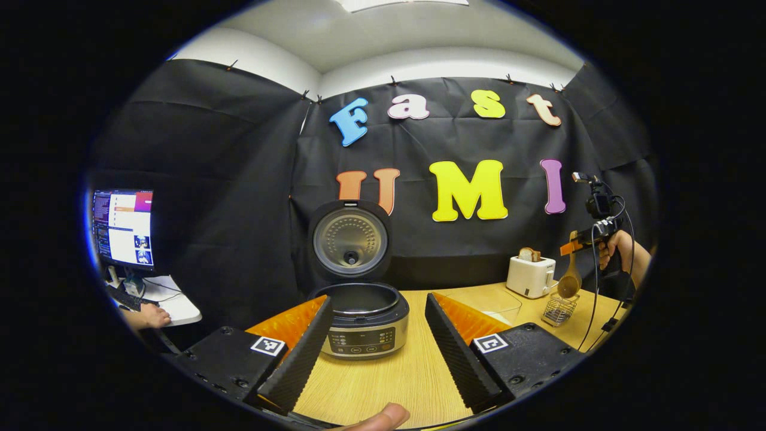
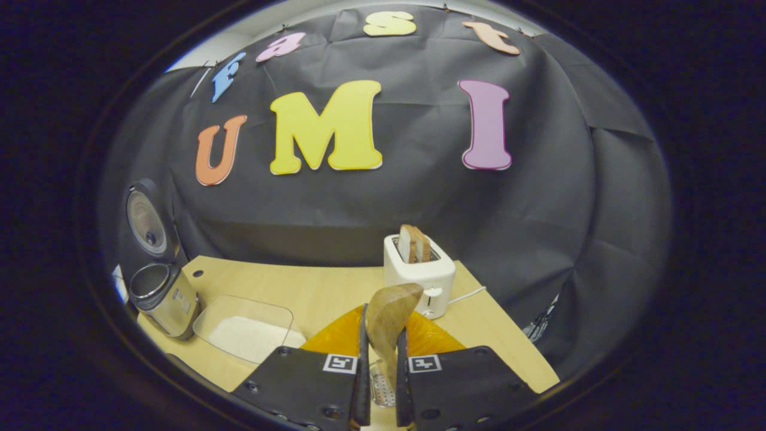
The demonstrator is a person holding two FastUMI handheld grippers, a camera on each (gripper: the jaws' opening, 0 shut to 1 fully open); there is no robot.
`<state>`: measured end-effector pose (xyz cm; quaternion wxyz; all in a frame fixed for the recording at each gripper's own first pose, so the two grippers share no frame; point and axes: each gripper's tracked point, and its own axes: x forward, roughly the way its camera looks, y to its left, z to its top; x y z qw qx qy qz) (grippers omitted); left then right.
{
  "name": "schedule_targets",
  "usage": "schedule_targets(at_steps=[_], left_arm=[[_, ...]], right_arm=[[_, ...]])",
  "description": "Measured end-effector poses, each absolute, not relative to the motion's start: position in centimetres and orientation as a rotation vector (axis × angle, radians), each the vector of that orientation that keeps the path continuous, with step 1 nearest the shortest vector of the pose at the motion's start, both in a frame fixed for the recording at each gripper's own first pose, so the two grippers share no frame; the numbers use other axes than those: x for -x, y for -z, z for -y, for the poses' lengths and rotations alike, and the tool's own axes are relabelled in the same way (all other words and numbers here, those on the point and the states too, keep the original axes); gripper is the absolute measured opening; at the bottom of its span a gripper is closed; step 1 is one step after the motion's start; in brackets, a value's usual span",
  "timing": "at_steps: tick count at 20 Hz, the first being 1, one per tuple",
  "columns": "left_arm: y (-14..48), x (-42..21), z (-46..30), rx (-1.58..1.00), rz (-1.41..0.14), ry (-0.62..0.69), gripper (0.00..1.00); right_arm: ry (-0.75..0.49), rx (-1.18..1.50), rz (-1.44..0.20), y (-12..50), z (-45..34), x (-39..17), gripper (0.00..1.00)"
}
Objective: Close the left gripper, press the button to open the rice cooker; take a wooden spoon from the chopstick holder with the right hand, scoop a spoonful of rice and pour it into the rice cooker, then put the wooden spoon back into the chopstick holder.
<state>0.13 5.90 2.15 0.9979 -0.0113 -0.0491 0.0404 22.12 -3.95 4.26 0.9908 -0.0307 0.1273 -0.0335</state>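
Observation:
The rice cooker (image 1: 365, 320) stands in the middle of the wooden table (image 1: 395, 377) with its lid (image 1: 351, 239) raised and the pot bare. My left gripper (image 1: 378, 300) is open in front of it, holding nothing. At the far right, a hand holds my right gripper (image 1: 583, 242), which has the wooden spoon (image 1: 569, 282) hanging bowl-down just over the wire chopstick holder (image 1: 559, 309). In the right gripper view my right gripper (image 2: 380, 344) is shut on the wooden spoon (image 2: 389, 317), with the holder (image 2: 380, 388) below it. The clear rice container (image 2: 245, 335) lies beside the cooker (image 2: 161, 293).
A white toaster (image 1: 529, 275) with bread in it stands at the back right, close behind the holder. The clear container (image 1: 486, 302) sits between cooker and toaster. A monitor (image 1: 122, 227) and a person's hand (image 1: 146, 315) on a white desk are at the left. A thumb (image 1: 380, 419) shows at the bottom.

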Motion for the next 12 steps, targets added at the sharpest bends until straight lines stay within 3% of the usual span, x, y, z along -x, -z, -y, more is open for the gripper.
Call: schedule_targets(at_steps=[12], left_arm=[[-1.7,-0.2,-7.3,0.021,0.086,-0.068,0.98]], right_arm=[[-0.11,0.121,-0.188,-5.3,-16.9,-25.4,0.16]])
